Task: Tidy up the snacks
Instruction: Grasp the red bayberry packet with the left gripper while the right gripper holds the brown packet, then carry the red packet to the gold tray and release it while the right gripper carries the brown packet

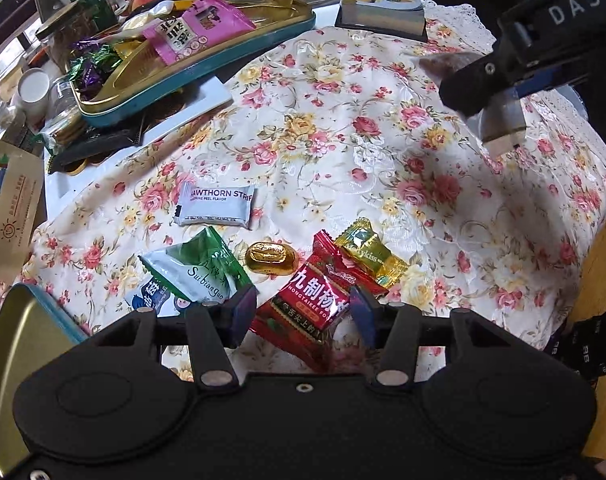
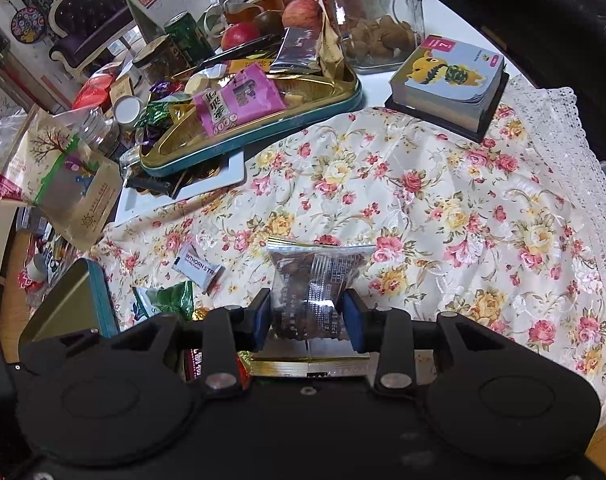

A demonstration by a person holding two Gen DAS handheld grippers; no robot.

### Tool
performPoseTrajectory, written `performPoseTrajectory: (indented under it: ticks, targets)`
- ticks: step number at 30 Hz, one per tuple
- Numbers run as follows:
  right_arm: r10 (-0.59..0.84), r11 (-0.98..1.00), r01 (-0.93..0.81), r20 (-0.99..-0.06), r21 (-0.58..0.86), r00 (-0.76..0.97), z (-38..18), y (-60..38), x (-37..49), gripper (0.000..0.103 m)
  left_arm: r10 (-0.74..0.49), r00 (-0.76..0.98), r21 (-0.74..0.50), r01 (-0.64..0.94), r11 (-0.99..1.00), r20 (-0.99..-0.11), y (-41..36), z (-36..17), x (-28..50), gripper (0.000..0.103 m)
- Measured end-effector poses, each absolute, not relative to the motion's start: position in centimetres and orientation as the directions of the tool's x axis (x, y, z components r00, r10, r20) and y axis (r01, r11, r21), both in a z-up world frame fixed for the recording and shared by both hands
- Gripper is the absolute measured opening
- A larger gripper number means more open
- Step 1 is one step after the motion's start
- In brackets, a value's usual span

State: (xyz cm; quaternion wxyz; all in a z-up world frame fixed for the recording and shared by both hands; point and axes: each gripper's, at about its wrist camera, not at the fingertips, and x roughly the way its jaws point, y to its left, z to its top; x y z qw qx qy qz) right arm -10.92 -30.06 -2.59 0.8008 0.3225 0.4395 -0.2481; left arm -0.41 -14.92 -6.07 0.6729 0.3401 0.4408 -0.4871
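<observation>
Loose snacks lie on the floral cloth (image 1: 343, 128): a white hawthorn strip pack (image 1: 217, 203), a green-white packet (image 1: 195, 274), a gold ingot candy (image 1: 271, 257), a red packet (image 1: 309, 300) and a gold-wrapped candy (image 1: 369, 252). My left gripper (image 1: 303, 314) is open just above the red packet. My right gripper (image 2: 307, 318) is shut on a clear packet of dark dried fruit (image 2: 311, 280), held above the cloth; it also shows at the upper right of the left wrist view (image 1: 499, 96). A teal tin tray (image 2: 263, 128) at the back left holds a pink packet (image 2: 239, 100) and other sweets.
A teal tin lid (image 1: 27, 336) lies at the near left. A block of cards (image 2: 451, 88) sits at the cloth's far edge. A glass jar (image 2: 371, 12), apples (image 2: 303, 12), cans and paper bags (image 2: 63, 184) crowd the back left.
</observation>
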Motion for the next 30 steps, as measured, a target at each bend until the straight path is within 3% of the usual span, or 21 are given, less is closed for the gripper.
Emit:
performPoseTrajectory:
  ticks: [2,8,13,21,25,30]
  targets:
    - [-0.118,0.665,0.686,-0.864,0.297,0.489,-2.6,-30.2,-11.0,0.039,-0.351,0.14,0.035,0.956,0.29,-0.926,-15.1,-6.3,-0.3,0.061]
    - [-0.114,0.666,0.682,-0.863,0.301,0.492,-2.5,-30.1,-10.9,0.039,-0.353,0.111,0.032,0.974,0.223,-0.929,-15.8,-6.8,-0.6,0.06]
    - [-0.115,0.665,0.685,-0.865,0.298,0.488,-2.6,-30.1,-10.9,0.039,-0.281,0.125,0.074,0.98,0.187,-0.951,-16.2,-9.0,-1.5,0.06]
    - [-0.12,0.67,0.685,-0.868,0.287,0.482,-2.6,-30.0,-10.7,0.039,-0.268,0.132,0.035,0.941,0.337,-0.954,-17.3,-9.5,-1.2,0.062]
    - [-0.13,0.667,0.691,-0.869,0.28,0.478,-2.5,-30.1,-10.7,0.039,-0.229,0.096,-0.016,0.895,0.446,-0.969,-18.1,-9.3,-0.4,0.046]
    - [-0.148,0.643,0.714,-0.869,0.279,0.472,-2.3,-30.7,-10.9,0.039,-0.192,0.096,-0.03,0.824,0.566,-0.977,-18.0,-8.0,0.4,0.042]
